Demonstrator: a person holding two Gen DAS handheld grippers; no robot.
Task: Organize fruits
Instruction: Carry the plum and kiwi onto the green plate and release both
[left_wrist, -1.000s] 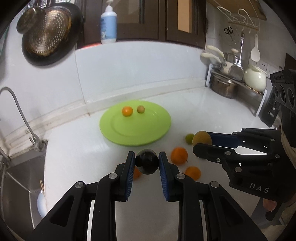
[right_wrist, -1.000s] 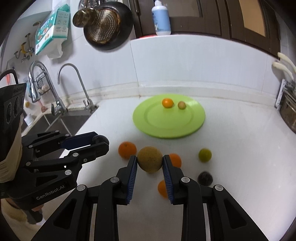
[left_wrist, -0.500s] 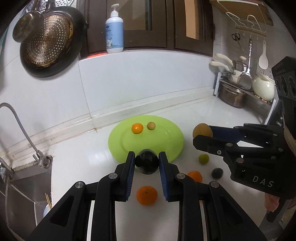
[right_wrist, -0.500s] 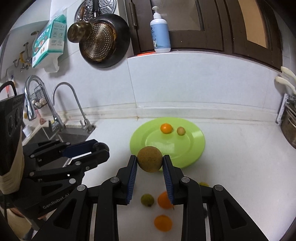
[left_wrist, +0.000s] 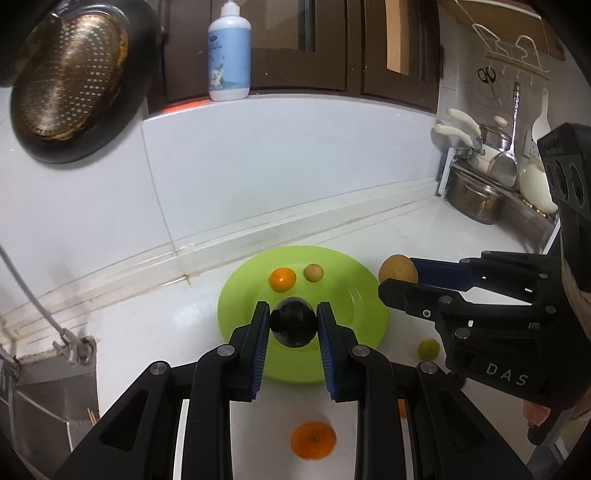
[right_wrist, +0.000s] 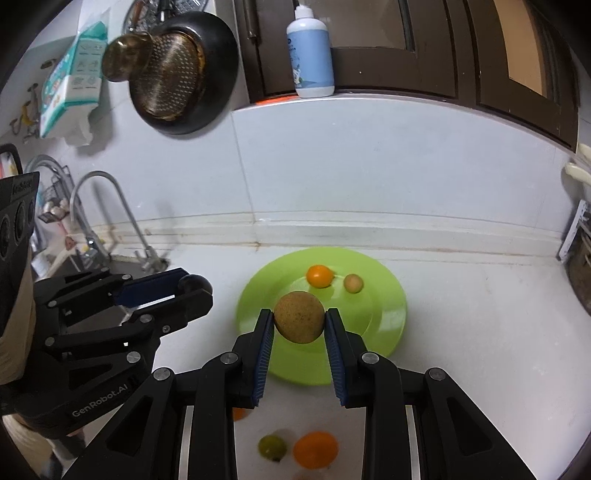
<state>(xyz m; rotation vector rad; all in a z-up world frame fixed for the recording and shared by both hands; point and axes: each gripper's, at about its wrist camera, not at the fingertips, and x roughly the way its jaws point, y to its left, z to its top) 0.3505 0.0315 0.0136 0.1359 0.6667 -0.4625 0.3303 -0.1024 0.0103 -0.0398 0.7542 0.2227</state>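
Note:
My left gripper (left_wrist: 292, 326) is shut on a dark round fruit (left_wrist: 293, 328) and holds it above the near part of the green plate (left_wrist: 354, 295). My right gripper (right_wrist: 299, 325) is shut on a brownish-yellow round fruit (right_wrist: 299, 321) above the green plate (right_wrist: 384, 325). A small orange fruit (right_wrist: 319, 276) and a small tan fruit (right_wrist: 353, 283) lie on the plate. The right gripper with its fruit (left_wrist: 398, 268) shows in the left wrist view, to the right of the plate. The left gripper (right_wrist: 192, 286) shows at the left in the right wrist view.
Loose on the white counter near me are an orange (left_wrist: 313, 439) and a small green fruit (left_wrist: 428, 348); another orange (right_wrist: 316, 449) and a green fruit (right_wrist: 272, 446) show below the right gripper. A sink with taps (right_wrist: 110, 221) is left; a pot rack (left_wrist: 476, 192) is right.
Both grippers have risen from the counter with their fruits and moved forward over the green plate. The loose fruits now lie behind and below the fingers.

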